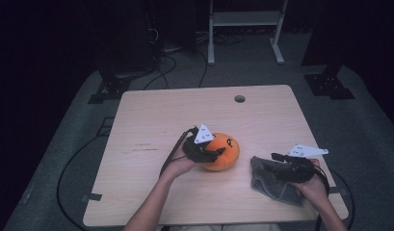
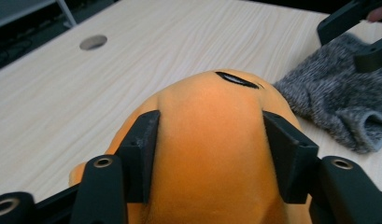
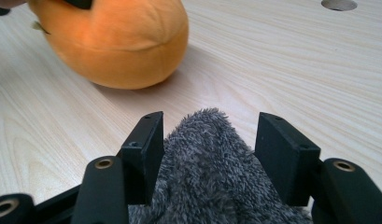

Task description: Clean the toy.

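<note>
Dim room beyond the table (image 1: 151, 115), hard to make out: dark stands, a pale frame at 12 o'clock, cables on grey floor. Forearms cut off at the bottom edge of the high view. Pale wood-grain tabletop, a round cable hole (image 1: 240, 98) toward 12 o'clock. Near table centre, an orange plush toy (image 1: 222, 151), its underside hidden (a dark stitched mark on top). Pinched between the jaws of the left gripper (image 2: 212, 140), both pads pressed into the plush flanks in the left gripper view. At 4 o'clock from the toy and apart from it, a grey fuzzy cloth (image 1: 274, 180), partly covered by the right gripper (image 3: 209, 140). Jaws there spread, cloth bunched up between them, the left pad touching the pile, a gap showing beside the right pad. Grey three-cornered plates riding atop both tools.
</note>
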`<state>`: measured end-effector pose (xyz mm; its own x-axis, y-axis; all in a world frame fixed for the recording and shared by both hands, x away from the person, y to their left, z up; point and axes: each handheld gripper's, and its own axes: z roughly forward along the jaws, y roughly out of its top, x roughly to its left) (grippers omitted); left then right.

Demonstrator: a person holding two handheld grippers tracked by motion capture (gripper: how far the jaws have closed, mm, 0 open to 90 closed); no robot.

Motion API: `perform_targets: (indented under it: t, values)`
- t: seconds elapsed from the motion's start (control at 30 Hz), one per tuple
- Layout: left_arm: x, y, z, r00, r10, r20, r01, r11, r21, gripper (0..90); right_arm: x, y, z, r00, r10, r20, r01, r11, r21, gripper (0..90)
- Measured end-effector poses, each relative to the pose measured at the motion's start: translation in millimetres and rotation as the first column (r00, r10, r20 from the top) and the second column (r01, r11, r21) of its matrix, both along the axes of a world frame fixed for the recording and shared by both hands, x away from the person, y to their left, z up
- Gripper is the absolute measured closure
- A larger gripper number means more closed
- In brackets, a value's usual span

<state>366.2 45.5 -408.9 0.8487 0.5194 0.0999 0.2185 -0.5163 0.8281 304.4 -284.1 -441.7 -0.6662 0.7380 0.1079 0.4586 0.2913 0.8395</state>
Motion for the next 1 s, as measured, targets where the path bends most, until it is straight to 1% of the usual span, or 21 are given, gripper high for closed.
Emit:
perform_targets:
  t: [0.03,0.1,0.2,0.23,0.33,0.37,0.43,0.53,0.6,0.77,0.83,1.0]
  values:
    - [0.2,-1.2,-2.3,1.0,-0.004,-0.005,0.004,1.0,0.007,40.1,0.1,0.2,-0.1,1.0,0.001,-0.001,-0.001,1.0,0.001,40.9]
    - [0.3,-1.1,-2.6,0.9999,-0.009,-0.014,0.009,1.0,-0.005,37.7,0.2,0.5,-0.2,1.0,0.002,-0.001,-0.002,1.0,0.0,40.8]
    - [-0.2,0.0,0.4,0.9998,-0.007,-0.018,0.007,0.9999,0.007,29.3,0.0,0.3,0.3,1.0,0.003,0.002,-0.003,1.0,0.0,40.8]
    - [-1.6,0.7,1.7,0.9997,-0.009,-0.021,0.009,0.9999,-0.009,27.6,-0.2,0.5,0.8,1.0,0.001,0.001,-0.001,1.0,0.002,40.7]
    - [-4.5,4.3,6.5,0.9998,-0.015,-0.014,0.015,0.9996,-0.024,24.7,-1.0,1.2,1.4,1.0,0.002,0.004,-0.002,1.0,0.004,40.5]
    - [-5.5,5.4,8.4,0.9997,-0.012,-0.02,0.012,0.9992,-0.038,22.9,-1.3,1.5,1.2,1.0,0.002,0.002,-0.002,1.0,0.003,40.5]
    - [-7.0,7.9,10.8,0.9998,-0.006,-0.018,0.005,0.9987,-0.05,20.1,-1.7,2.0,1.0,1.0,0.003,0.001,-0.003,1.0,0.001,40.5]
    - [-8.9,12.3,12.8,0.9997,-0.004,-0.024,0.003,0.9988,-0.049,17.9,-2.0,1.8,1.4,1.0,0.004,0.005,-0.004,1.0,0.001,40.5]
    - [-10.5,15.7,13.0,0.9997,-0.003,-0.025,0.001,0.9981,-0.062,17.3,-1.9,1.3,1.6,1.0,0.004,0.006,-0.004,1.0,0.004,40.4]
    - [-12.3,26.7,13.4,0.9993,0.011,-0.036,-0.013,0.9977,-0.067,15.1,-1.4,1.1,1.5,1.0,0.002,0.006,-0.002,1.0,0.005,40.3]
    - [-13.0,30.3,13.6,0.9991,0.019,-0.037,-0.022,0.9969,-0.075,13.9,-1.5,0.9,1.7,1.0,0.001,0.006,-0.001,1.0,0.006,40.3]
    - [-15.4,39.6,14.4,0.9989,0.028,-0.037,-0.03,0.9967,-0.075,12.2,-1.6,0.3,1.8,1.0,0.0,0.004,0.0,1.0,0.01,40.3]
